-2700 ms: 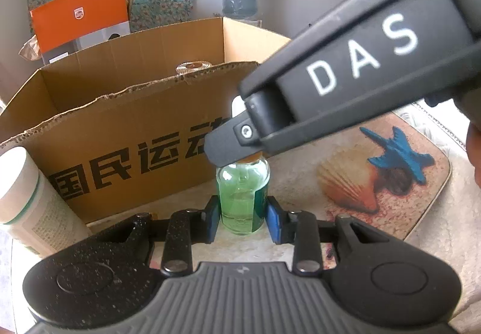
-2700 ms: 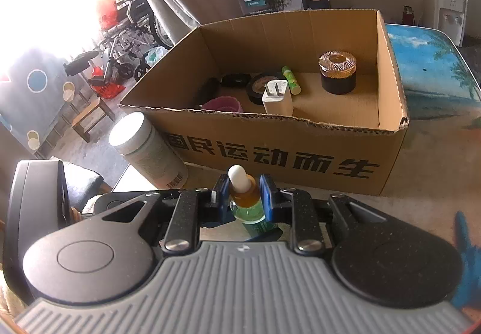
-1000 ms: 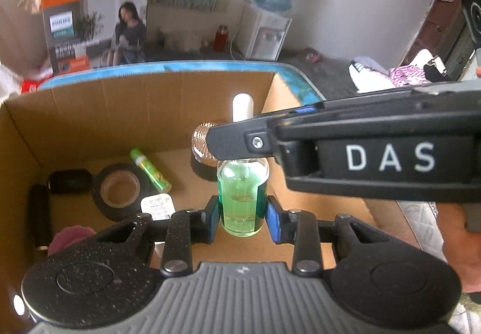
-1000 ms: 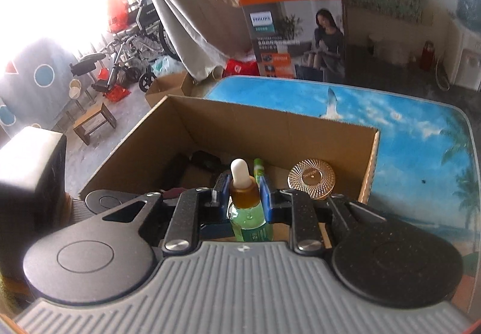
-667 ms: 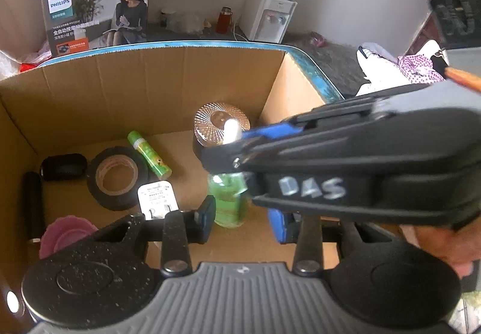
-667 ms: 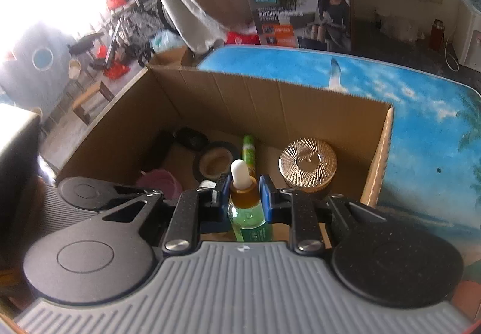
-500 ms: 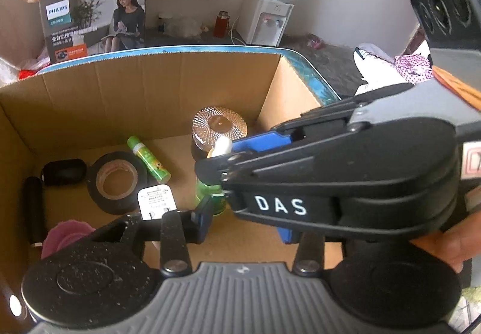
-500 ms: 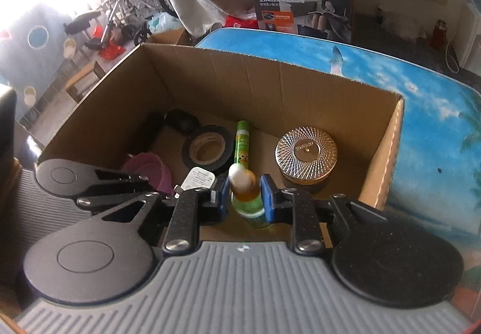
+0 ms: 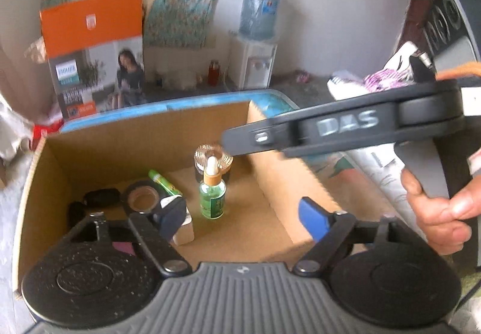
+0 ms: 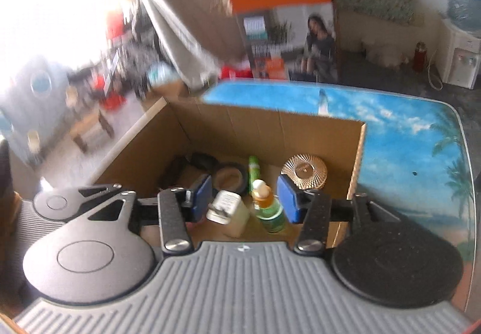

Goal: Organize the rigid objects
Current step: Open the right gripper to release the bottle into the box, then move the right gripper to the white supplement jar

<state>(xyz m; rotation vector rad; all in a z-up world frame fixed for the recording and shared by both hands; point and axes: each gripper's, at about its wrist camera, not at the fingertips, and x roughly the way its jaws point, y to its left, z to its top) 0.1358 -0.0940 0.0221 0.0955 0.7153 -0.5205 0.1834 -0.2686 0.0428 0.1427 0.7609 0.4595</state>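
Note:
A green dropper bottle [image 9: 212, 195] with an amber collar and white bulb stands upright on the floor of the cardboard box [image 9: 288, 177], free of both grippers. My left gripper [image 9: 240, 219] hangs above the box with its jaws opening wide and nothing between the pads. In the right wrist view the same dropper bottle [image 10: 269, 207] stands below the right gripper [image 10: 245, 198], whose jaws are opening with the pads clear of it. The right gripper's body crosses the left wrist view at the upper right, held by a hand [image 9: 442, 213].
Inside the box lie a white charger plug [image 10: 227, 209], a black tape roll [image 9: 141, 198], a green tube [image 9: 163, 183], a gold-lidded jar [image 10: 304, 171], dark items and a pink thing at the left. The box sits on a beach-print table [image 10: 405, 135]. An orange carton [image 9: 93, 57] stands behind.
Both grippers let go of the dropper bottle, which now stands on the box floor. Both sets of jaws spread apart, and both grippers drew back and up from the bottle.

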